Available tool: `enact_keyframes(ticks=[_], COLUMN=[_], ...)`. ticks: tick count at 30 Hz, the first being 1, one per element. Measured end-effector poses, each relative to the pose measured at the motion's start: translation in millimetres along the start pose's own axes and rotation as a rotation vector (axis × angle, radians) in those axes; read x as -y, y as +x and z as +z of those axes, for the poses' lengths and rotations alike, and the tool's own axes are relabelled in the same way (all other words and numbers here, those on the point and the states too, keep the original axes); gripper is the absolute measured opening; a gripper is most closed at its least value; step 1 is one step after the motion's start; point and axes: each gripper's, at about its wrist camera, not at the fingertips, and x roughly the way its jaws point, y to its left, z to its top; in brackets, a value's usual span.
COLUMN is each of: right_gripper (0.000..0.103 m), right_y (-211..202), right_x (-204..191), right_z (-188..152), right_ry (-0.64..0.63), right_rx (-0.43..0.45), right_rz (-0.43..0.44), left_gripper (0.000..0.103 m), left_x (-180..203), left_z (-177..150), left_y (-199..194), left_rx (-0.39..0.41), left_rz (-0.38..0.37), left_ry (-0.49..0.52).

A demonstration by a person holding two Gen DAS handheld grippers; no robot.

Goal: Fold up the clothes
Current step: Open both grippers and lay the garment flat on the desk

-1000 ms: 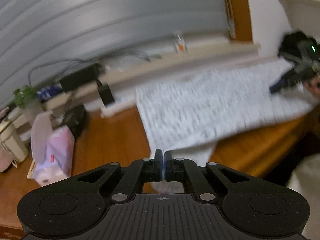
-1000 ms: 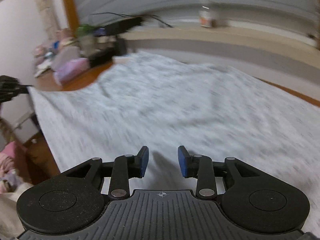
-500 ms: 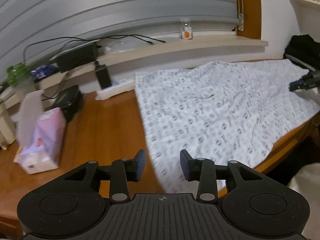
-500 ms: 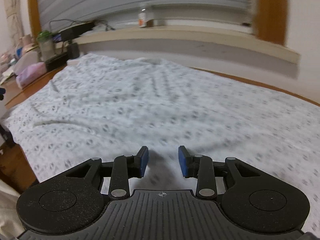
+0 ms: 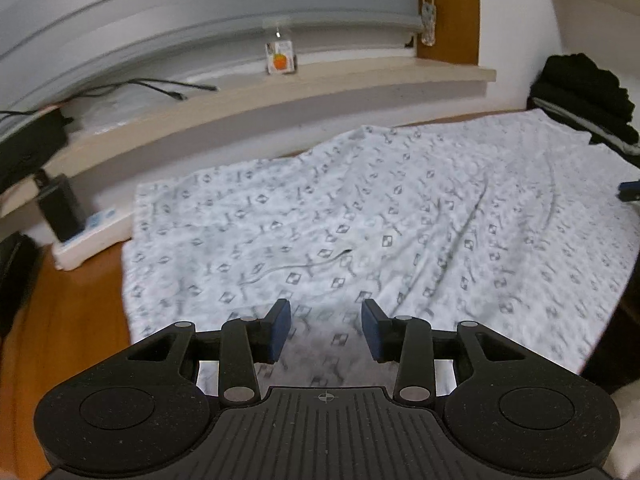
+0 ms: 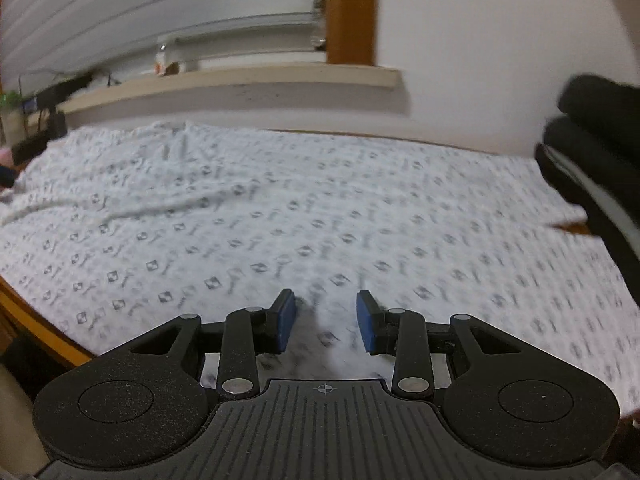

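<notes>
My left gripper point(image 5: 326, 332), right gripper point(image 6: 326, 322): jaws released, empty, over patterned white garment point(image 5: 360, 216) spread flat on wooden desk point(image 5: 72, 312).

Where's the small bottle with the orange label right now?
Left wrist view, top centre: the small bottle stands on the window ledge, behind the patterned garment.

Beyond my fingers I see a grey shutter point(image 5: 200, 20) above a pale sill point(image 5: 280, 92), a white wall point(image 6: 500, 40), and the wooden surface point(image 5: 80, 320) at left.
</notes>
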Motion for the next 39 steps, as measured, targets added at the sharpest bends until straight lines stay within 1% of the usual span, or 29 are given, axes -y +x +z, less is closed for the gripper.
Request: enact_keyframes(ticks=[3,4,6,9,11,13,19,21,24,28,33,37,39], right_gripper=[0.033,0.032,0.031,0.031,0.032,0.033,0.035,0.038,0.039,0.039,0.039,0.040,0.040], right_y=[-10.0,-13.2,-17.3,-18.6,-18.7,-17.4,6.9,20.7,39.2,50.1,63.7,73.1,71.0], right_x=[22.6,30.4,39.8,32.1,20.6,6.6,-72.8,-108.4,-170.8,-250.3,-349.8,-427.0,-453.8], right_z=[-6.4,-8.3,-10.7,-8.4,-0.8,7.9,49.8,66.8,86.8,91.9,98.3,101.4,93.7], right_ry=[0.028,0.038,0.048,0.017,0.004,-0.014,-0.144,-0.183,-0.261,-0.373,-0.513,-0.623,-0.665], right_rx=[-0.001,-0.002,-0.006,-0.016,-0.002,0.012,0.044,0.060,0.074,0.064,0.051,0.040,0.037], right_rz=[-0.021,-0.029,-0.041,-0.039,-0.020,0.002,0.130,0.211,0.344,0.491,0.674,0.816,0.859], left_gripper=[0.043,0.043,0.045,0.046,0.047,0.050,0.050,0.050,0.043,0.037,0.037,0.036,0.036], left_x=[-5.1,-7.5,-12.6,-21.5,-27.9,-32.6,-43.9,-49.1,-62.8,-81.9,-102.7,-110.2,-113.2], left_z=[-3.2,-4.8,-9.4,-15.0,-18.6,-21.4,-27.9,-29.9,-32.9,-35.0,-33.4,-25.7,-20.6], left_y=[9.0,10.5,11.9,11.1,9.2,6.2,-8.0,-10.5,-13.0,-9.0,1.2,12.2,18.8], left_rx=[-0.024,-0.028,-0.037,-0.044,-0.042,-0.039,-0.006,-0.004,0.001,-0.014,-0.012,-0.011,-0.011], left_rz=[0.012,0.014,0.020,0.035,0.042,0.048,0.066,0.074,0.066,0.067,0.014,0.014,0.017], left_ry=[-0.015,-0.022,-0.034,-0.046,-0.056,-0.063,-0.069,-0.059,-0.057,-0.044,-0.048,-0.032,-0.024])
